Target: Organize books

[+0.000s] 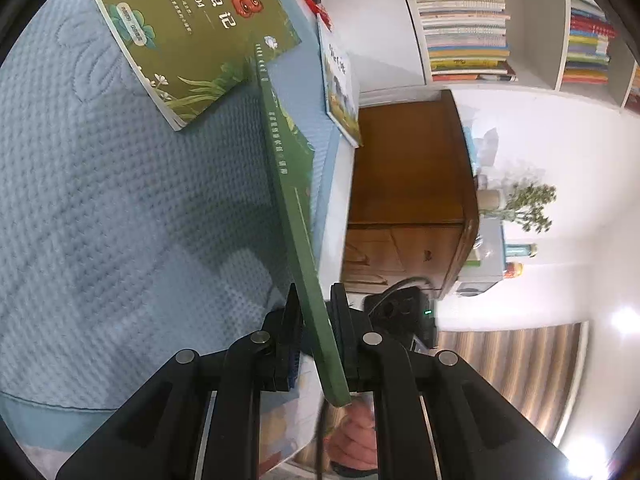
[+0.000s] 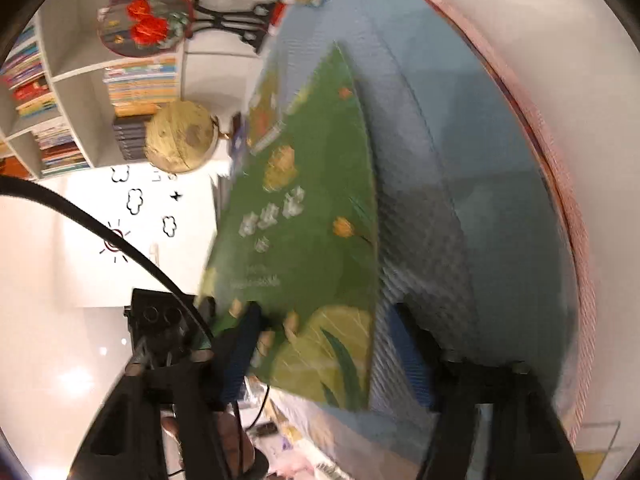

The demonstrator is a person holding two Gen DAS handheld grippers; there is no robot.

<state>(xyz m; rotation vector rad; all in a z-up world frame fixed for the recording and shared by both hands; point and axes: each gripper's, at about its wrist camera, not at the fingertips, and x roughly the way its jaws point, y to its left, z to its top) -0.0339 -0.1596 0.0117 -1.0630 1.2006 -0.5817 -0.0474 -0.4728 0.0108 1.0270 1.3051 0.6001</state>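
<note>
A thin green book (image 1: 298,220) stands on edge over the blue quilted bedspread (image 1: 120,200), and my left gripper (image 1: 316,298) is shut on its near end. The right wrist view shows the same book's flowered cover (image 2: 312,248), blurred, with the left gripper (image 2: 204,314) clamped on its left edge. My right gripper (image 2: 326,356) is open; the book's lower corner sits between its fingers, and the pads show no press on it. A second green book (image 1: 192,28) lies flat on the bedspread further off. A third picture book (image 1: 340,88) rests at the bed's far edge.
White shelves (image 1: 464,28) packed with books stand beyond the bed. A wooden cabinet (image 1: 408,200) sits beside the bed, with a plant (image 1: 528,208) behind it. A globe (image 2: 180,140) and a round embroidered fan on a stand (image 2: 148,24) stand near the shelves. A cable (image 2: 100,224) crosses the right view.
</note>
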